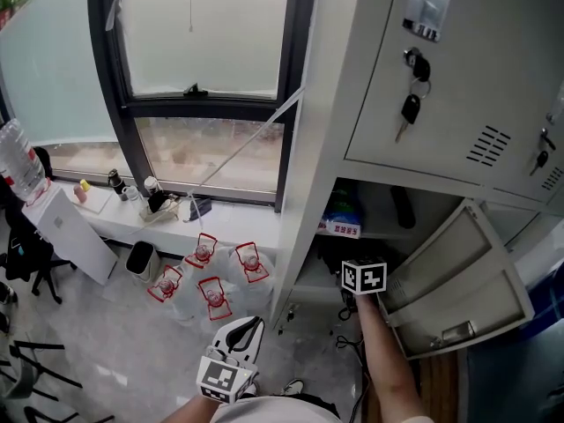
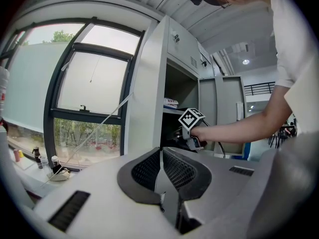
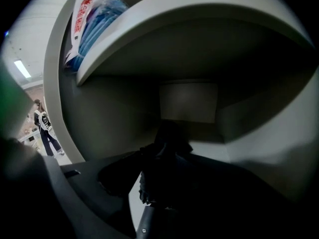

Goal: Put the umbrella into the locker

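Observation:
The grey locker [image 1: 317, 148] stands with its lower door [image 1: 458, 280] swung open. My right gripper [image 3: 167, 183] reaches into the dim compartment under the shelf; from the head view only its marker cube [image 1: 364, 277] and the person's forearm show. A dark folded umbrella [image 3: 167, 158] lies on the compartment floor between the spread jaws, and a pale gap separates it from the left pad. My left gripper [image 1: 245, 331] hangs low in front of the locker, jaws shut [image 2: 160, 168] on nothing.
A blue packet [image 1: 342, 214] lies on the shelf above the compartment, beside a dark object [image 1: 403, 205]. Keys [image 1: 411, 104] hang from the upper door. Several water bottles [image 1: 207, 276] and a bin [image 1: 139, 258] stand on the floor under the window.

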The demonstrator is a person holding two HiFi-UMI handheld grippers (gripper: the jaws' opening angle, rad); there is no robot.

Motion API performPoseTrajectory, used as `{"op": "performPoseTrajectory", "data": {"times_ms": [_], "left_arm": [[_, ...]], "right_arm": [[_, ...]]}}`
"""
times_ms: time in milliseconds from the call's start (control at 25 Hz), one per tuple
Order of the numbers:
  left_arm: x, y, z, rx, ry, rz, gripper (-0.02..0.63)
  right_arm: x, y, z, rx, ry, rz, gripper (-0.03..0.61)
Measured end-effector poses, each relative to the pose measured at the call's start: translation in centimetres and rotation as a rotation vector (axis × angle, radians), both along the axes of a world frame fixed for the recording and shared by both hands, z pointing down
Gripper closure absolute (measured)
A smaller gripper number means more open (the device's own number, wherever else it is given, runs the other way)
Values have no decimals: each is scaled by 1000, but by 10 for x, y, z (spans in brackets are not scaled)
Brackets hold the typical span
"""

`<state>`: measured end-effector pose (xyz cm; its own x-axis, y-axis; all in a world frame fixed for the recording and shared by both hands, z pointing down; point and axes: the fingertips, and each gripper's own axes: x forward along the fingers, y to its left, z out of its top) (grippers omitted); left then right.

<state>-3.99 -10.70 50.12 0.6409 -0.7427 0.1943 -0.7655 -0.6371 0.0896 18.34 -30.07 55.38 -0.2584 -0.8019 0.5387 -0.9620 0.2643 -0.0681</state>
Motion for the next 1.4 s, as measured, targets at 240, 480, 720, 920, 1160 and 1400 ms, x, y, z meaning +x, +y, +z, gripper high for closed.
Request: {"op": "performPoseTrajectory", "data": {"times_ms": [240,480,720,920,1160,1400], "left_arm": [[-1,4,5,-9,-2,8,580],[0,7,1,-3,6,21,580],[-1,8,-2,5,16,18,580],[-7,11,0,-1,27,3,580],[-24,4,2,9,21,-23,580],[-39,-1,3,13,14,-38,580]], "right_arm": [[8,14,-1,-7,19,0,322],[23,32,-9,-2,10,19,322],[27,49,-13,27,-22,44,333],[29,74,-27,90,-38,62,390],[40,115,-47,152,-61,86,518],[45,163,-75,219,-47,94,557]]}}
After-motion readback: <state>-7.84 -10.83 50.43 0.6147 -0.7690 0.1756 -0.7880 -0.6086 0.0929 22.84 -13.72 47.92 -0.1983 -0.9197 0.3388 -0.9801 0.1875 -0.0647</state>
